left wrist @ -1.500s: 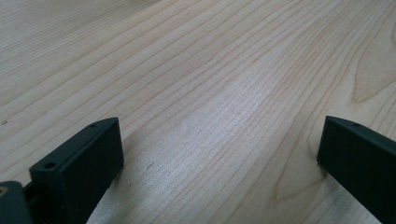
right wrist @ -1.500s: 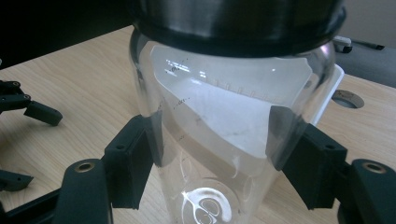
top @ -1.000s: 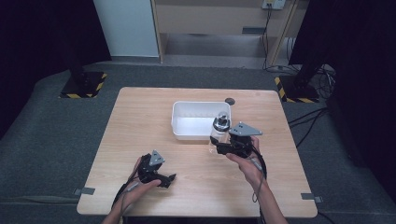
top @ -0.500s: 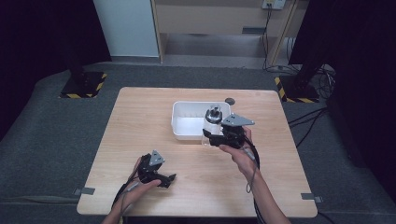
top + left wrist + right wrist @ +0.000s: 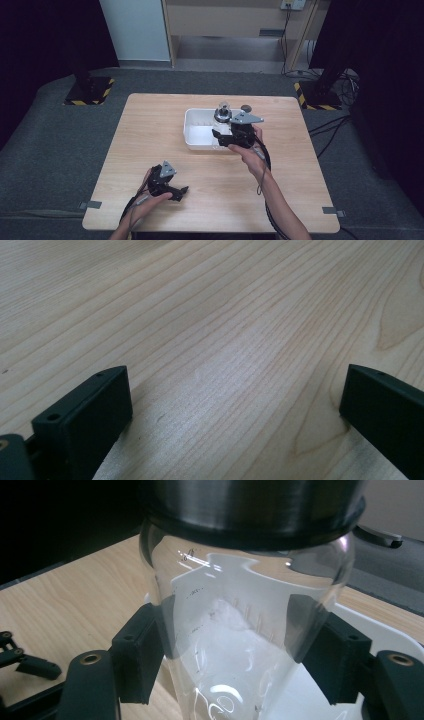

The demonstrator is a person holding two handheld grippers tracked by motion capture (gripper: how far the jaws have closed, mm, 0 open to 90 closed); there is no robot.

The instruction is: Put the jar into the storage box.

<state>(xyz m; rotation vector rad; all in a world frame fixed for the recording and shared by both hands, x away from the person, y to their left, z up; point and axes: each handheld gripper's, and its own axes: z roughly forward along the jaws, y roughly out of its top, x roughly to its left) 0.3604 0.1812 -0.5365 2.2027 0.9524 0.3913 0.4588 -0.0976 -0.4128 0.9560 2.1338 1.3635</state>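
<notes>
You are gripping a clear glass jar (image 5: 245,630) with a metal lid band (image 5: 250,510) between the pads of your right gripper (image 5: 223,137), which are pressing on its two sides. In the high view the jar (image 5: 222,114) is sitting just right of the frame's centre, upright over the right end of the white plastic tub (image 5: 200,131), with its lid uppermost; whether its base is touching the tub floor you cannot tell from there. The right gripper view is giving what the high view is not: the glass wall close up, faint graduation marks on it, the white tub (image 5: 370,630) showing through and behind the glass, and wood grain at the left. At the lower left edge of that view your left gripper (image 5: 25,662) is showing small and far off.

Your left gripper (image 5: 176,191) is resting low in the high view, left of centre, well apart from the tub. Its own view is showing its jaws standing wide apart with nothing between them, just bare wooden table (image 5: 215,340).

A small dark round object (image 5: 245,107) is lying on the table (image 5: 150,140) just beyond the tub's upper right corner, near the jar. Your right hand (image 5: 250,150) and the grey plate are covering the tub's right wall in the high view.
</notes>
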